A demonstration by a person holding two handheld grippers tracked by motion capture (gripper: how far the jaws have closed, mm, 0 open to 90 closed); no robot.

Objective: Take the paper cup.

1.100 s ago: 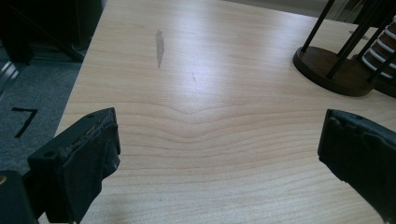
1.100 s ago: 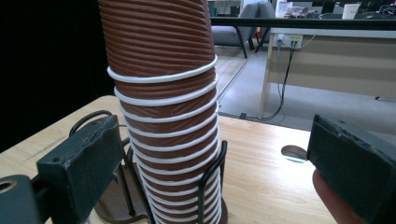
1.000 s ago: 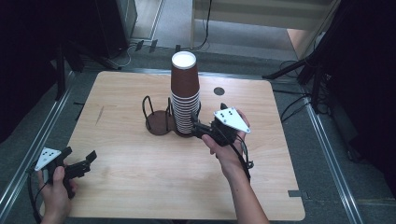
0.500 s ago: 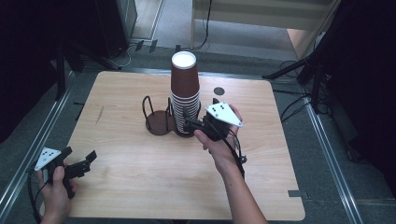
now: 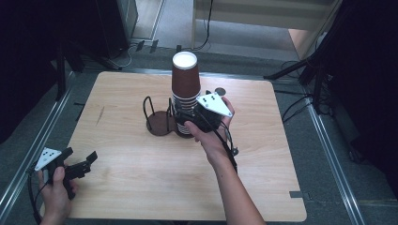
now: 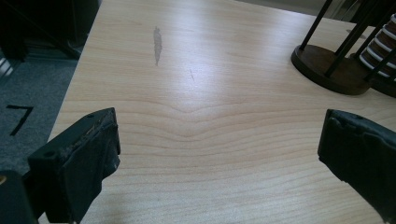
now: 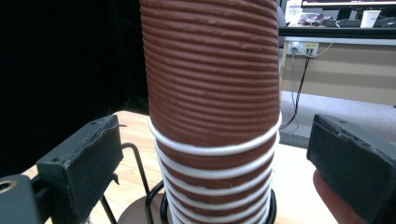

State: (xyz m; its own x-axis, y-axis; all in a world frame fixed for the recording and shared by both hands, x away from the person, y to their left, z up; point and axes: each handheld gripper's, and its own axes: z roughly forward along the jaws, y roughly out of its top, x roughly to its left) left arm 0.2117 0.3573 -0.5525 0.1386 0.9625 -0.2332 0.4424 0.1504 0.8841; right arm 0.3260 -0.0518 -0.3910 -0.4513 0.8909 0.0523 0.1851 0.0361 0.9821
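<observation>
Closer now, my right gripper [image 7: 205, 168] has its jaws wide around the cup stack [image 7: 212, 93], not squeezing yet, nothing lifted.

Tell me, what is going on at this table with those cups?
A person holds a claw tool in each hand. The right claw is open around a tall stack of brown paper cups, upside down in a dark wire holder on the wooden table; its jaws stand on either side of the stack, not touching it. The left claw is open too, hanging over bare wood near the table's front left corner. The holder's other ring is empty.
</observation>
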